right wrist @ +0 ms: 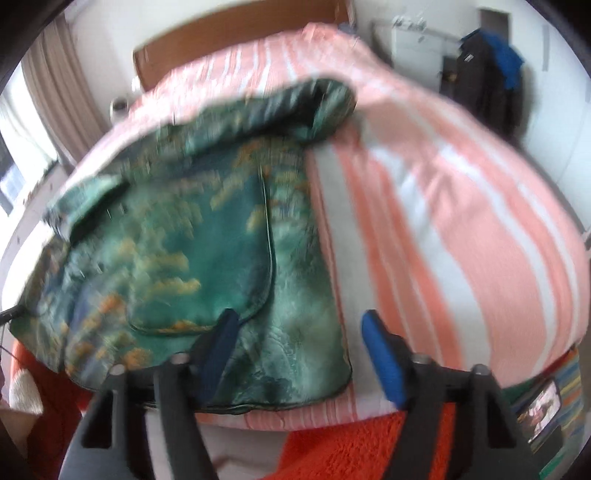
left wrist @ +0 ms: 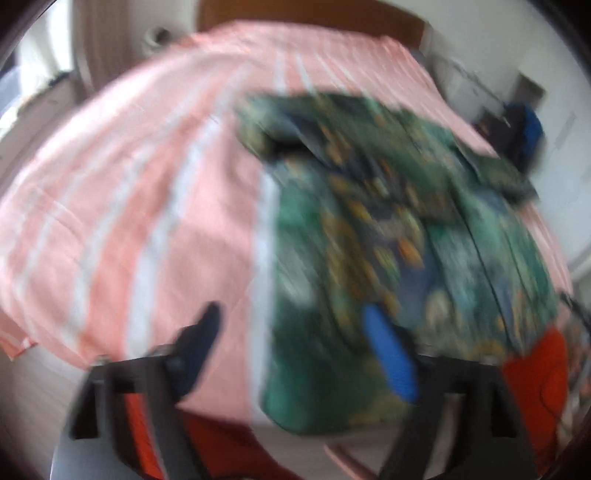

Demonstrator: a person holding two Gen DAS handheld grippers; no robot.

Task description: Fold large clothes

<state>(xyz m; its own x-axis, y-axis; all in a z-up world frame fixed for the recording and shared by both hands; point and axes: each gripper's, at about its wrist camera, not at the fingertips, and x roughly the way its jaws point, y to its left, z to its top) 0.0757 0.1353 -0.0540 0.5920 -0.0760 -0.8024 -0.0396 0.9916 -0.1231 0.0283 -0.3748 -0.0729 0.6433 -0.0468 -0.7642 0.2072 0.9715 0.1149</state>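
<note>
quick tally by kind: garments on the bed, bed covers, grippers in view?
Green patterned garment on the bed: 1
Pink-and-white striped bed cover: 1
Grippers: 2, the left gripper and the right gripper, both with fingers apart, holding nothing
Total: 4

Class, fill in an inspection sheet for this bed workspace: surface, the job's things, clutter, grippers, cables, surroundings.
Surface: bed with pink-and-white striped bedspread.
Job's things: green patterned garment lying spread near the bed's foot edge, far end rumpled.
Clutter: nothing seen on the bed.
Grippers: left gripper open, empty; right gripper open, empty, over the garment's near hem.
Cables: thin dark cable at the left edge.
Surroundings: wooden headboard, orange rug, hanging dark and blue clothes, curtain.
</note>
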